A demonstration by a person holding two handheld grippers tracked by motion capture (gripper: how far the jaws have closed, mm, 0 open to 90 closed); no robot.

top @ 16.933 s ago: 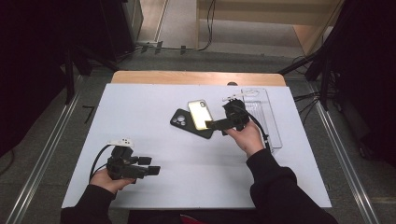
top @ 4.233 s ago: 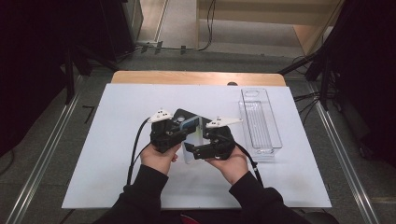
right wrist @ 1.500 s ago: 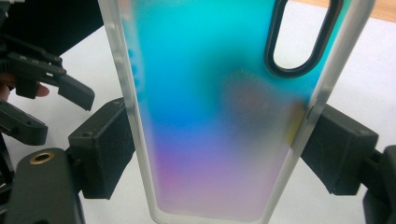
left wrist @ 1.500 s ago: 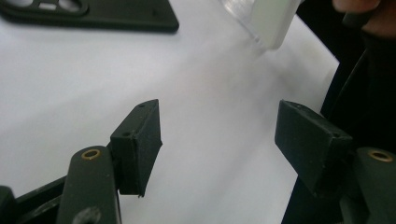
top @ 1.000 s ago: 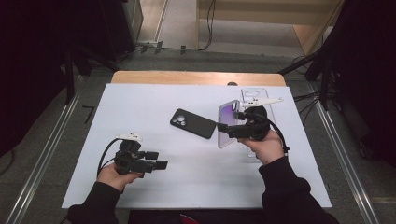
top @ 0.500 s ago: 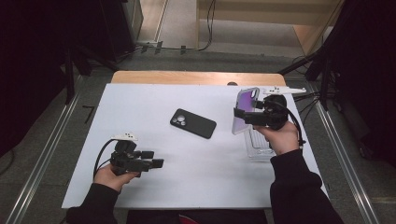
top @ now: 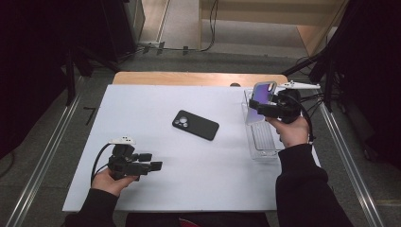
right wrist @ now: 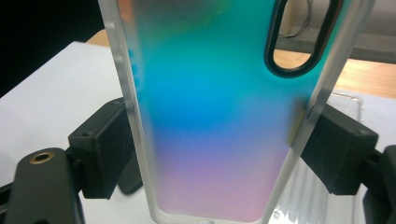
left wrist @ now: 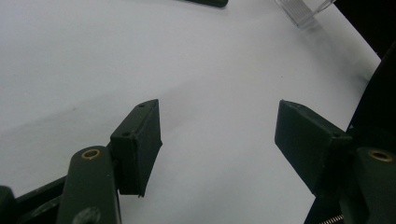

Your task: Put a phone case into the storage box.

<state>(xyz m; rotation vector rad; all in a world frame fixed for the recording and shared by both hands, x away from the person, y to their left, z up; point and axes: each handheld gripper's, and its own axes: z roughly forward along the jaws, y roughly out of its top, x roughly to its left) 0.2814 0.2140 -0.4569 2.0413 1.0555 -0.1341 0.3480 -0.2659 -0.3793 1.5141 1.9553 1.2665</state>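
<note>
An empty phone case (top: 261, 100), translucent with a teal-to-pink sheen and a black-rimmed camera cutout, stands upright in my right gripper (top: 259, 109). In the right gripper view both pads press on the long edges of the case (right wrist: 224, 116), so my right gripper (right wrist: 222, 149) is shut on it. It hangs above the far end of the clear tray (top: 262, 142). A black phone (top: 195, 125) lies camera side up in the middle of the table. My left gripper (top: 153, 161) rests low near the front left, and its jaws (left wrist: 219, 140) stand open with nothing between them.
The white table top (top: 142, 109) has a wooden strip (top: 198, 78) along its far edge. Metal rails run down both sides. The clear tray's corner (left wrist: 303, 7) and the black phone's edge (left wrist: 205, 2) lie far ahead of the left gripper.
The right hand has carried the phone case to the right and farther back, from beside the black phone to above the clear tray. The left hand has stayed where it was.
</note>
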